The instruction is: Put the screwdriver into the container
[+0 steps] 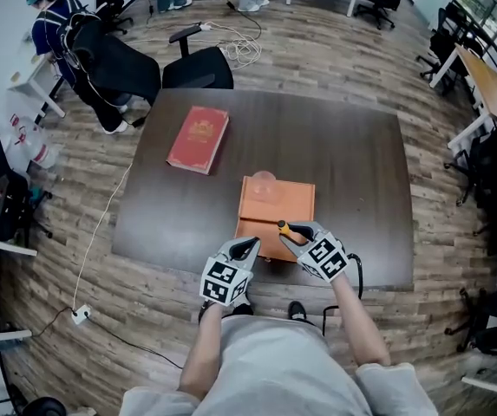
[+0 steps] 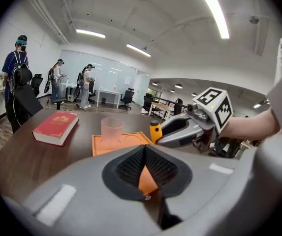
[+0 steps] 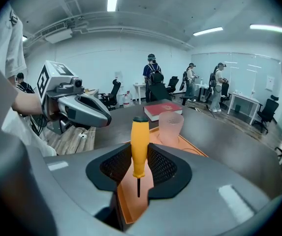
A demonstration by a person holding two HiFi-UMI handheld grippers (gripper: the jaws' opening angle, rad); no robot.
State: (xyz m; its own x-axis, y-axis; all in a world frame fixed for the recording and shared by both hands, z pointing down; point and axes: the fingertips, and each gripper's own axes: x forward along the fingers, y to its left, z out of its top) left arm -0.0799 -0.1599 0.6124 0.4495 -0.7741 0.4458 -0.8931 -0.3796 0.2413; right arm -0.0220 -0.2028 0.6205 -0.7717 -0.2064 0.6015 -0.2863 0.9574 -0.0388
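Right gripper view shows the right hand-held gripper (image 3: 140, 165) clamped on the upright yellow screwdriver (image 3: 140, 142).

One screwdriver (image 3: 140, 149), one cup (image 1: 264, 183), one orange tray (image 1: 293, 204), one red book (image 1: 199, 139) and one dark table (image 1: 352, 163) are counted. Two grippers are seen: the left gripper (image 1: 250, 245) and the right gripper (image 1: 286, 230).

The person wears a pale grey short-sleeved T-shirt (image 1: 274, 367) and dark shoes (image 1: 297, 310); the smooth grey plastic left gripper (image 1: 248, 247) and right gripper (image 1: 285, 230) each carry black ribbed pads (image 3: 163, 166) and a white cube with black square markers (image 1: 226, 282)
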